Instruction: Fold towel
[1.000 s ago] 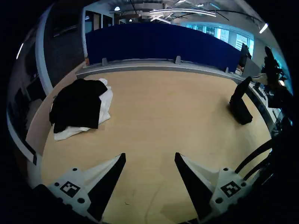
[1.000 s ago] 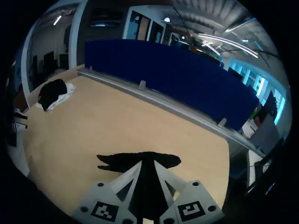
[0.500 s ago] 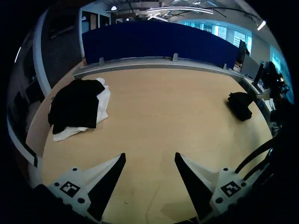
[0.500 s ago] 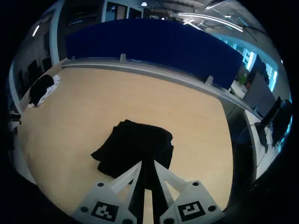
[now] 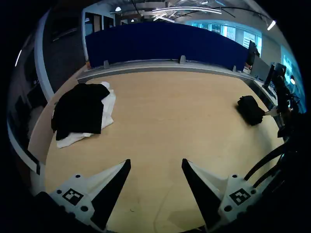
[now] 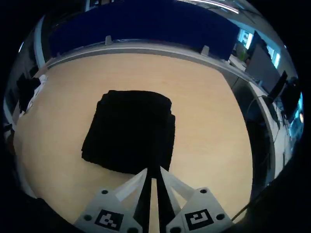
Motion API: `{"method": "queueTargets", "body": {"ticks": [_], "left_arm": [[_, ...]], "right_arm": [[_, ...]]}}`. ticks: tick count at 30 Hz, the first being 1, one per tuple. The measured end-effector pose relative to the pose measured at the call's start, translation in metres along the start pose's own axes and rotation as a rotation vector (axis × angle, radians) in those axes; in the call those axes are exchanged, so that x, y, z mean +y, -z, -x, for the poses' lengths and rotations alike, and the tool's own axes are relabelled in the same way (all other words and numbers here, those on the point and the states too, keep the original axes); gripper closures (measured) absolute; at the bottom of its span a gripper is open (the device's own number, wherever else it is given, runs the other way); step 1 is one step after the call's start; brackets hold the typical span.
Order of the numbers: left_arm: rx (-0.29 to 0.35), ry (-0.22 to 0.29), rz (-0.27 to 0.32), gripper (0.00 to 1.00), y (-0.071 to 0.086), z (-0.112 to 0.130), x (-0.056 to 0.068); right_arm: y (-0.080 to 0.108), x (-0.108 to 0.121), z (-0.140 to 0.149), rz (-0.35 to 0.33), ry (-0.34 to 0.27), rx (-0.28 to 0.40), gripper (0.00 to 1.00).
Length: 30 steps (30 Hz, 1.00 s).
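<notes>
Towel notes, left gripper view first. Our left gripper (image 5: 155, 163) hangs over bare table (image 5: 167, 108) with its fingers spread wide and nothing between them. The black towel (image 5: 250, 110) is a small dark bundle far off near the table's right edge, well apart from this gripper. Over on the left sits a heap of black and white cloth (image 5: 79, 112), and we're leaving that alone.

Right gripper view now. The black towel (image 6: 130, 128) lies flat on the table (image 6: 202, 101) as a tidy, roughly square packet with visible layers along its right side. It looks folded at least once already. Our right gripper (image 6: 154, 171) is closed down to a sliver, with its tips right at the towel's near edge. We honestly can't tell whether any cloth is pinched in there or the tips are just resting against it.

Handling-wise, we'd guess it's soft, limp and light, and nothing about it is fragile. It looks thick and a bit springy now that it's stacked, so the layers may want to slide apart or flop open. If another fold is wanted, we'd grab the two near corners, one gripper each. We'd bite deep enough to catch every layer, because a single pinch mid-edge would let both sides sag. The wood looks smooth, so the packet may drag along rather than stay put.
</notes>
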<state>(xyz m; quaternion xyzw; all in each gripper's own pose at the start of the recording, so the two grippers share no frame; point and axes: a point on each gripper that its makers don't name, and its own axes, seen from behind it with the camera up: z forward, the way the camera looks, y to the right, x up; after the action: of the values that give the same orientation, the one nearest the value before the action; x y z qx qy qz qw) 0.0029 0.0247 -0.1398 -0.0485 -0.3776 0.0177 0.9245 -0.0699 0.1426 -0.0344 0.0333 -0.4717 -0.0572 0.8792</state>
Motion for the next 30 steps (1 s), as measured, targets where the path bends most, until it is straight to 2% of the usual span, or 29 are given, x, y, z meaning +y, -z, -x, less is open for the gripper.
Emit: {"method": "queueTargets", "body": {"ticks": [9,17,19,23,24,26,30], "left_arm": [[0.001,0.001,-0.002,0.02,0.0,-0.001,-0.001],[0.002,-0.002,0.001,0.02,0.0,-0.001,0.001],[0.003,-0.004,0.003,0.02,0.001,-0.003,0.001],[0.009,-0.009,0.007,0.02,0.0,-0.006,0.002],[0.01,-0.01,0.008,0.03,0.0,-0.007,0.003],[0.012,-0.01,0.01,0.02,-0.001,-0.008,0.003],[0.014,-0.007,0.013,0.03,-0.001,-0.01,0.003]], "right_arm": [[-0.01,0.003,0.008,0.02,-0.049,-0.012,0.91],[0.0,0.0,0.02,0.029,-0.032,-0.016,0.81],[0.002,0.0,0.024,0.036,-0.025,-0.017,0.63],[0.006,-0.001,0.029,0.045,-0.017,0.001,0.16],[0.007,-0.002,0.029,0.045,-0.018,0.008,0.1],[0.009,-0.004,0.028,0.046,-0.022,0.023,0.01],[0.014,-0.007,0.027,0.05,-0.024,0.038,0.0]]}}
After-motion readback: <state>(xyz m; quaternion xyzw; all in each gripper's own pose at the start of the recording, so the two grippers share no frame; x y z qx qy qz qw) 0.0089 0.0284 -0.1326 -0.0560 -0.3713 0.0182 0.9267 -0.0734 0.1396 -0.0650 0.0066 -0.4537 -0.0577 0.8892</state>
